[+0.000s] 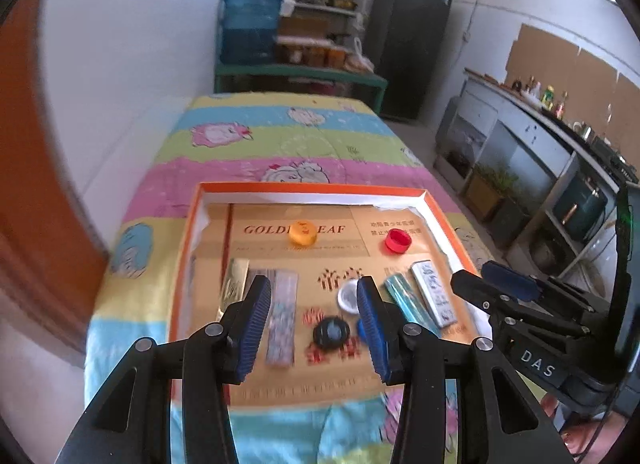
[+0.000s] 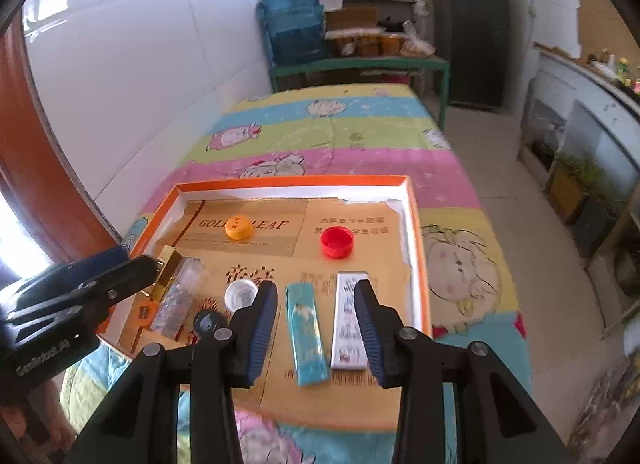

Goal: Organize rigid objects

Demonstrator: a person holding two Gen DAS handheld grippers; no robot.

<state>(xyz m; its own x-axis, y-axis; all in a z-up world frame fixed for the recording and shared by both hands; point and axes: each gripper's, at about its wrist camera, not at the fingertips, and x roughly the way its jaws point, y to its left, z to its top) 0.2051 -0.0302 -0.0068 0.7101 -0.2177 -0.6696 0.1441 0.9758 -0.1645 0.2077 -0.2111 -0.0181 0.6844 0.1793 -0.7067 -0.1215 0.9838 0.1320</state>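
An orange-rimmed shallow box [image 1: 192,223] [image 2: 416,223] lies on the bed. It holds an orange cap [image 1: 303,232] [image 2: 238,227], a red cap [image 1: 397,241] [image 2: 337,241], a white cap [image 1: 348,296] [image 2: 240,293], a black cap [image 1: 331,333] [image 2: 208,322], a teal pack [image 2: 306,334] [image 1: 408,302], a white pack [image 2: 347,324] [image 1: 434,294], a gold pack [image 1: 233,284] [image 2: 167,272] and a silvery pack [image 1: 282,316] [image 2: 180,296]. My left gripper [image 1: 314,328] is open above the black cap. My right gripper [image 2: 316,328] is open above the teal and white packs.
The box sits on a striped cartoon quilt [image 1: 280,143] against a white wall at left. A blue water jug [image 1: 250,23] and shelves stand beyond the bed. Counters [image 1: 540,151] line the right side. A small blue cap [image 1: 362,328] lies behind the left gripper's right finger.
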